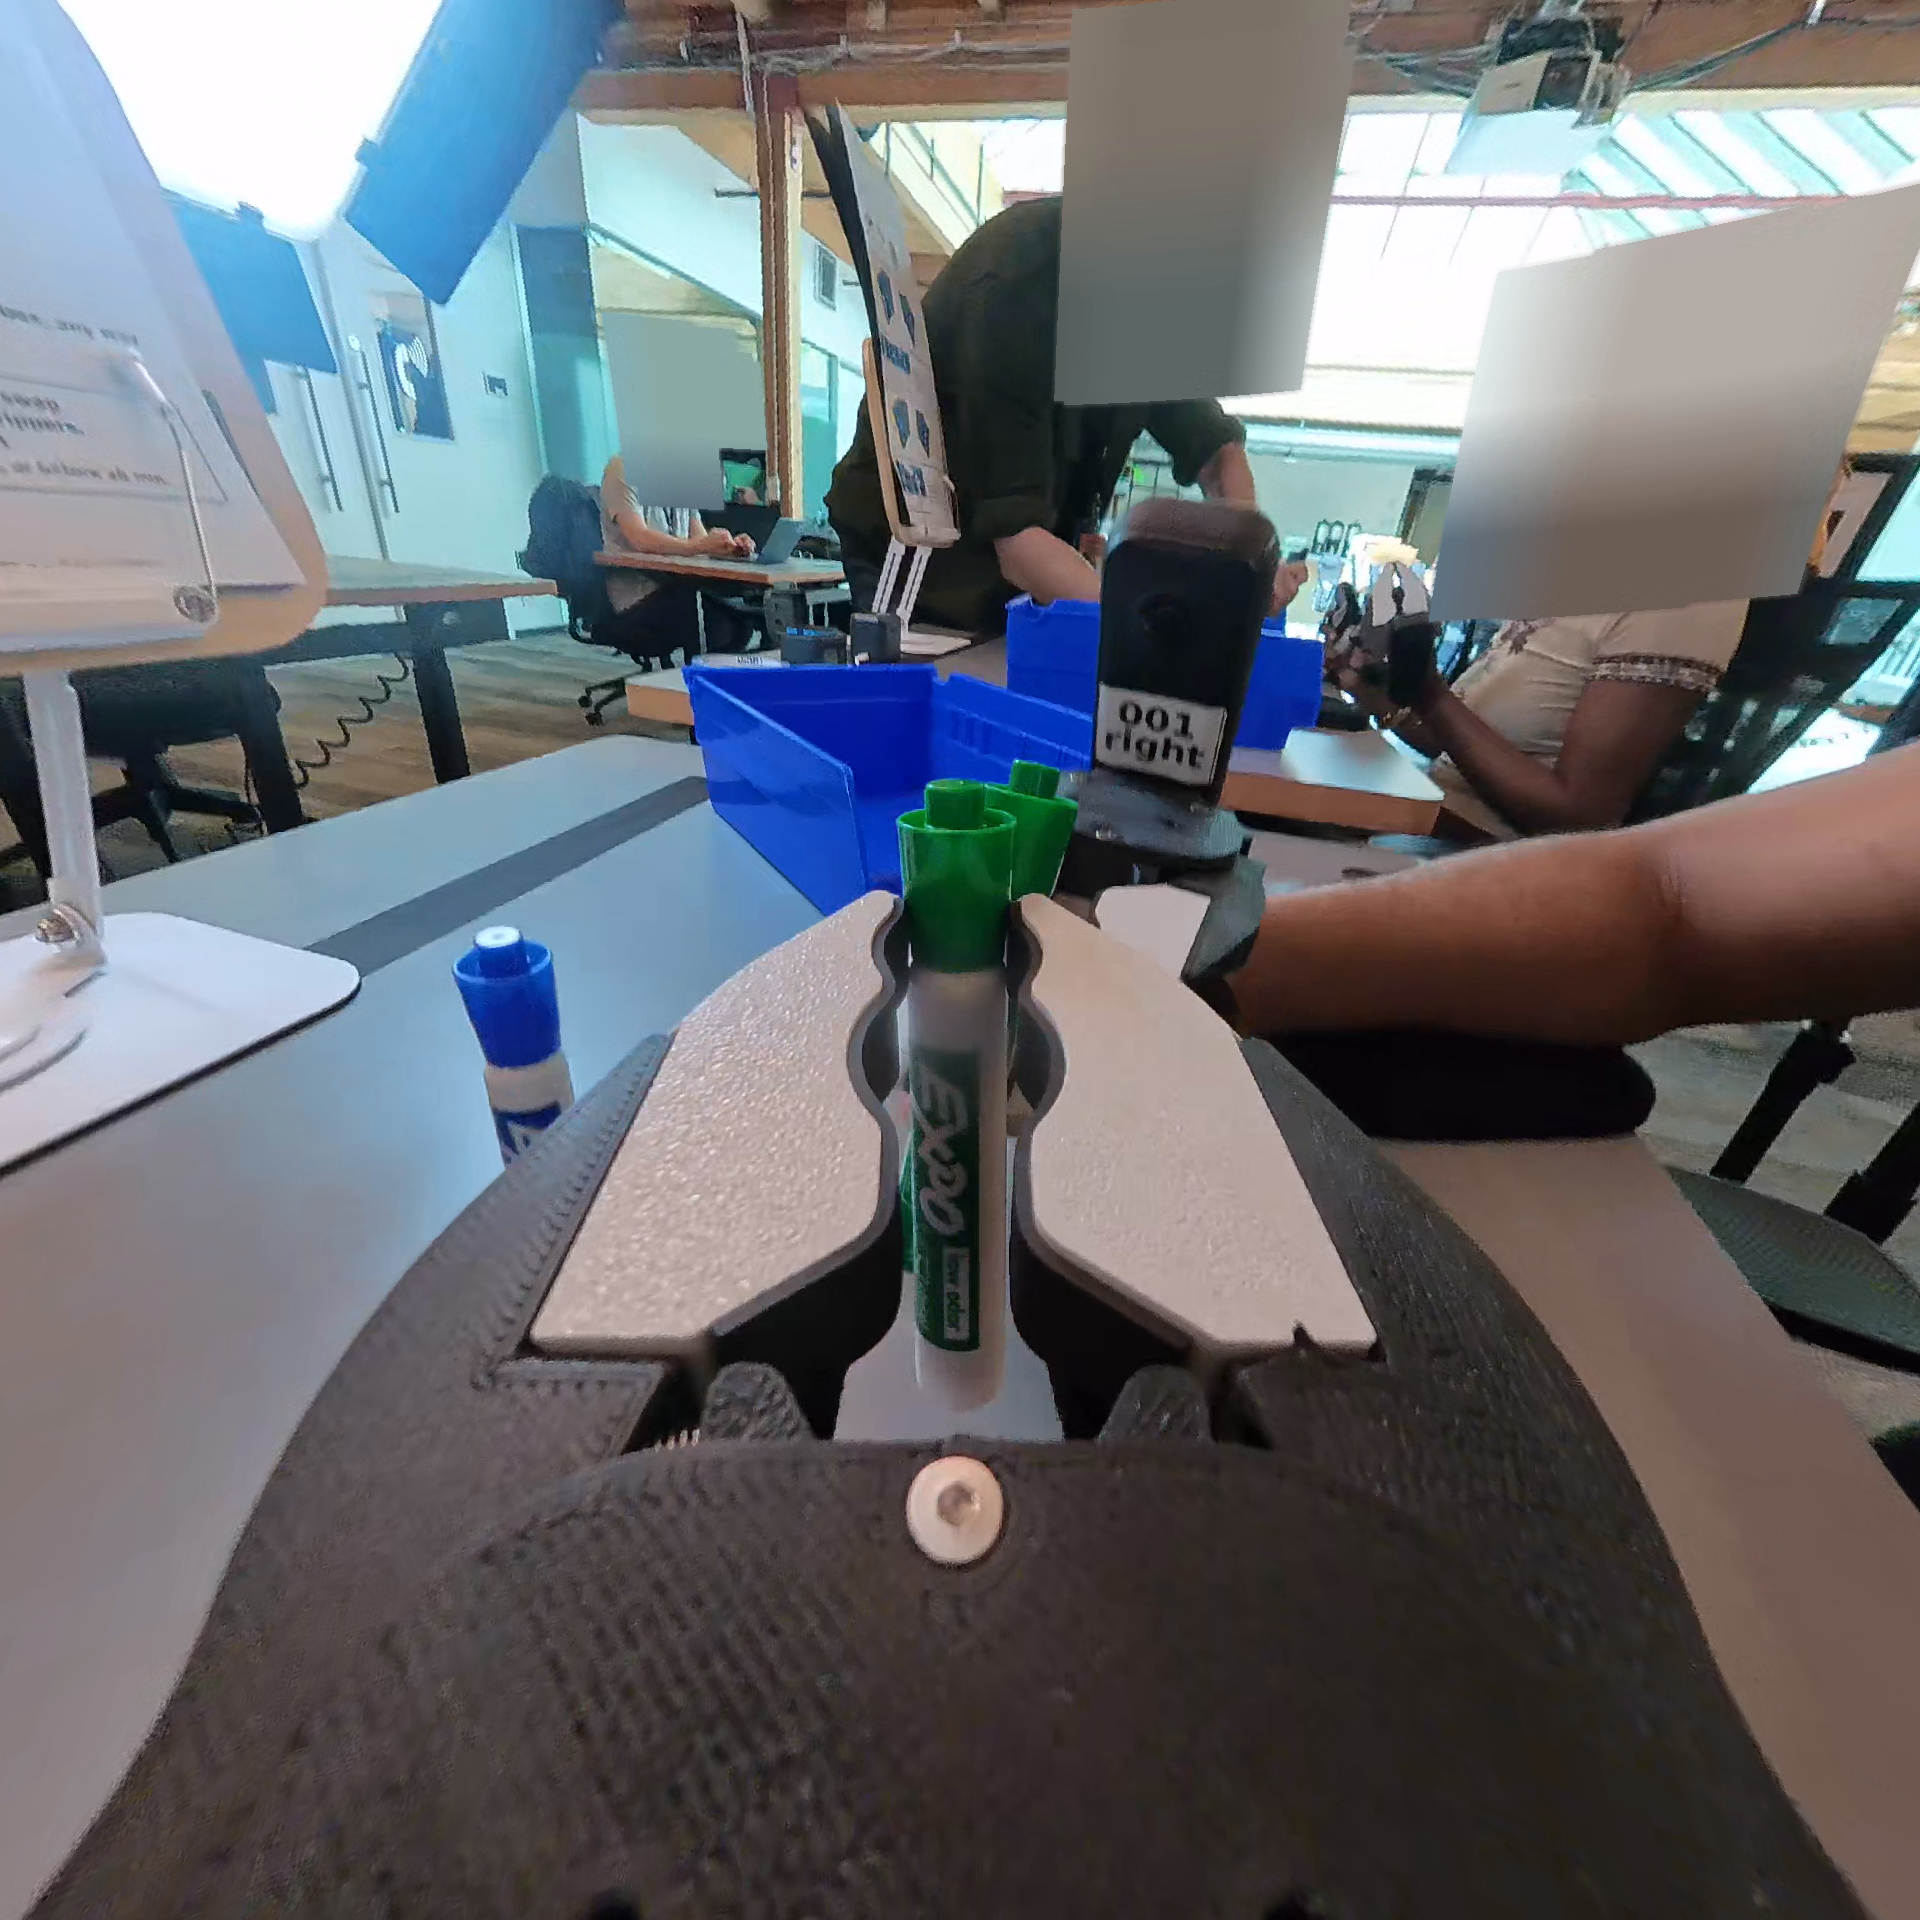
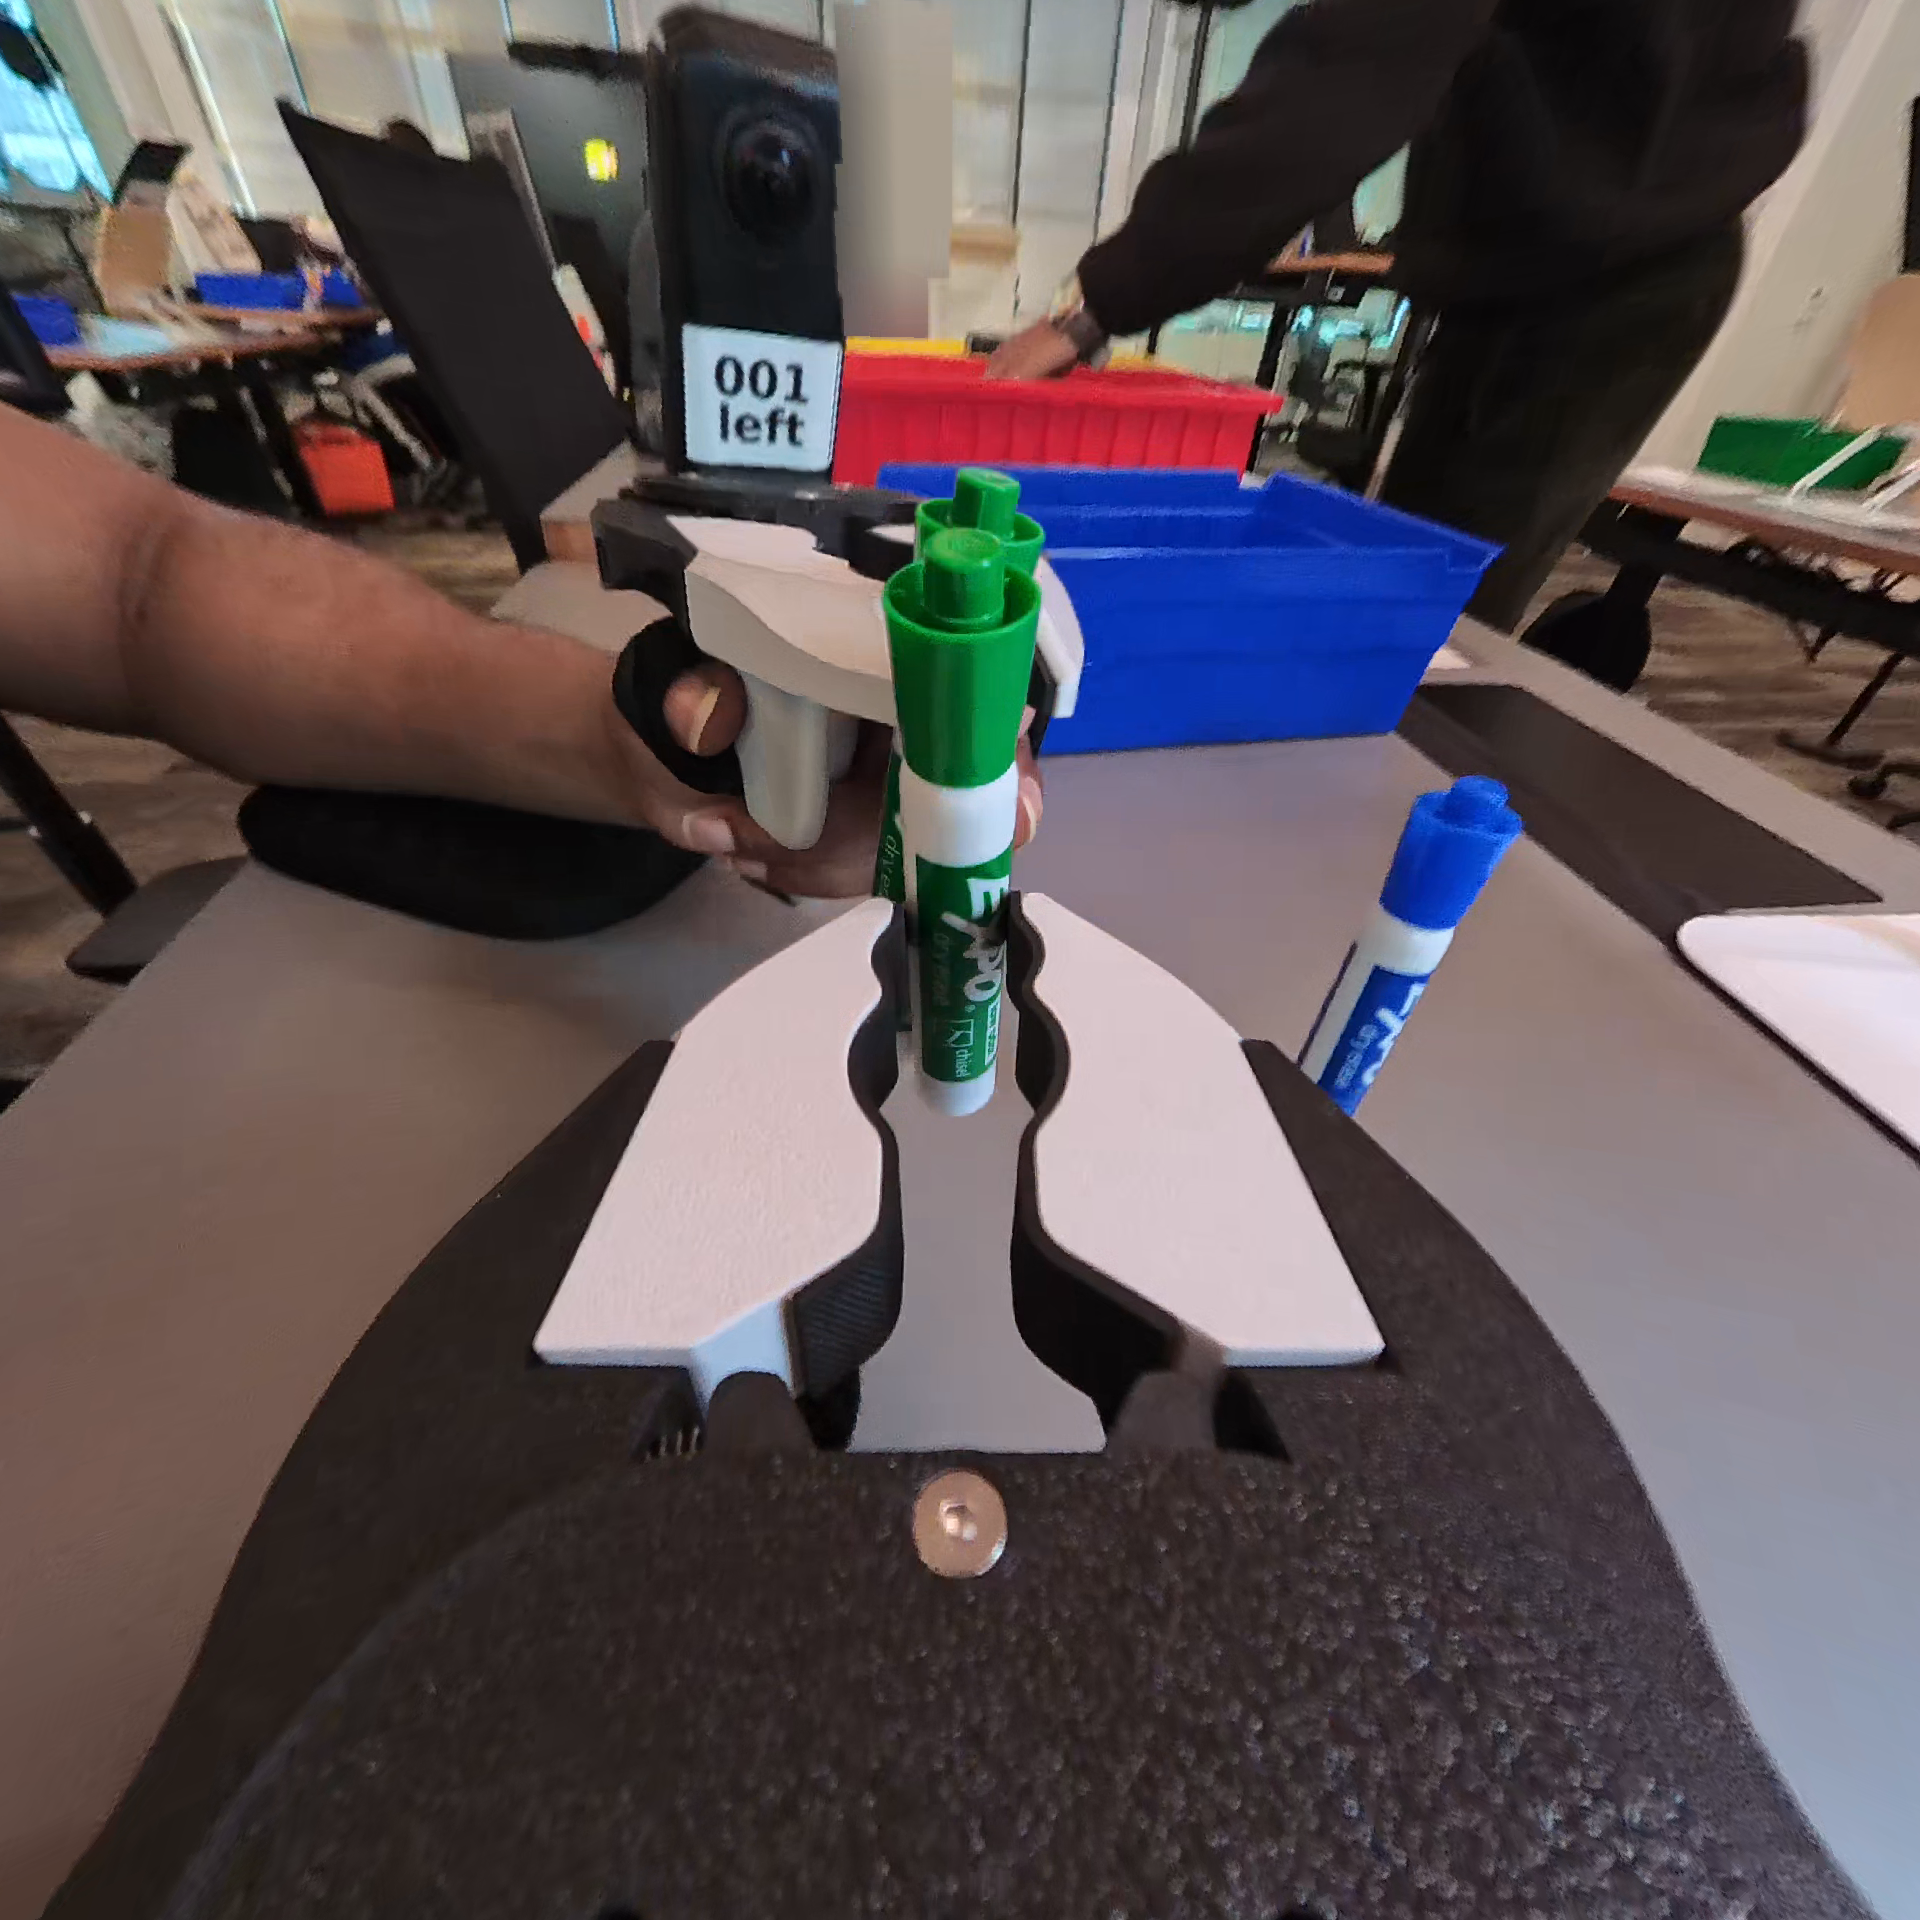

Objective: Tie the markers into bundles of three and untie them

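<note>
My left gripper point(image 1: 956, 925) is shut on an upright green marker point(image 1: 956, 1091), cap up, gripped along its barrel. My right gripper point(image 2: 958, 920) is shut on a second upright green marker point(image 2: 961, 790), held near its lower end at the fingertips. The two green markers stand side by side, close together above the grey table point(image 1: 260, 1195). The second one's cap point(image 1: 1034, 821) shows just behind the first in the left wrist view. A blue marker point(image 1: 509, 1029) stands upright on the table, apart from both grippers; it also shows in the right wrist view point(image 2: 1423, 914). No tie is visible.
A blue bin point(image 1: 821, 769) sits on the table behind the markers, and a red bin point(image 2: 1039, 416) farther back. A white stand base point(image 1: 156, 1008) lies at the table's left side. Forearms point(image 1: 1558, 935) reach in from the sides. People work at tables behind. The left gripper's tips are roughly 4 cm from the right gripper's.
</note>
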The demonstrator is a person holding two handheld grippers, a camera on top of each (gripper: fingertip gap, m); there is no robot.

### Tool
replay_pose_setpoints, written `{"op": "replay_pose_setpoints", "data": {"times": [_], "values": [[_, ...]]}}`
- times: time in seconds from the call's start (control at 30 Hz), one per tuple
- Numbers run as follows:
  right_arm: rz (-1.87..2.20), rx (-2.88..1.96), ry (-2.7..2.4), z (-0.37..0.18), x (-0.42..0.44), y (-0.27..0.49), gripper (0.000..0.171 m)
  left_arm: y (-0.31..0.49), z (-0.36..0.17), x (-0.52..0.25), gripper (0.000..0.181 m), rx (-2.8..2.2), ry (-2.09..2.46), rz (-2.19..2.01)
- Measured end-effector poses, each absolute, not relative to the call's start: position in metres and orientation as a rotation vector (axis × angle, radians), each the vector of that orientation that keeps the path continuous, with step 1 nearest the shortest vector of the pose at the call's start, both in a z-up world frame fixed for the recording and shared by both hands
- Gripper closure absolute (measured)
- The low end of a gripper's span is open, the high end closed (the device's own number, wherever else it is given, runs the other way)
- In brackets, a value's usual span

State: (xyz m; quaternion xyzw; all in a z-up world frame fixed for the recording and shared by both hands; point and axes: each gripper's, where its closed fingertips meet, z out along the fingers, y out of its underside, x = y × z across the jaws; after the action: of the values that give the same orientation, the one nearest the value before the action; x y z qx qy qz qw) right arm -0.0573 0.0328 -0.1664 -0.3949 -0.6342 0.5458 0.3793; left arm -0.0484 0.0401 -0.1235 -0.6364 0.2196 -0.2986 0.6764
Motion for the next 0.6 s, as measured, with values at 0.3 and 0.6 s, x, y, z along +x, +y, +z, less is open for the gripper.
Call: {"op": "replay_pose_setpoints", "data": {"times": [0.3,0.6], "values": [[1.322,-1.166,-1.847,-0.199,-0.049,0.031,0.153,0.035,-0.161,-0.042,0.162,-1.511,0.628,-0.701],[1.319,-1.175,-1.889,-0.214,-0.052,0.026,0.152,0.032,-0.176,-0.047,0.162,-1.578,0.666,-0.665]]}}
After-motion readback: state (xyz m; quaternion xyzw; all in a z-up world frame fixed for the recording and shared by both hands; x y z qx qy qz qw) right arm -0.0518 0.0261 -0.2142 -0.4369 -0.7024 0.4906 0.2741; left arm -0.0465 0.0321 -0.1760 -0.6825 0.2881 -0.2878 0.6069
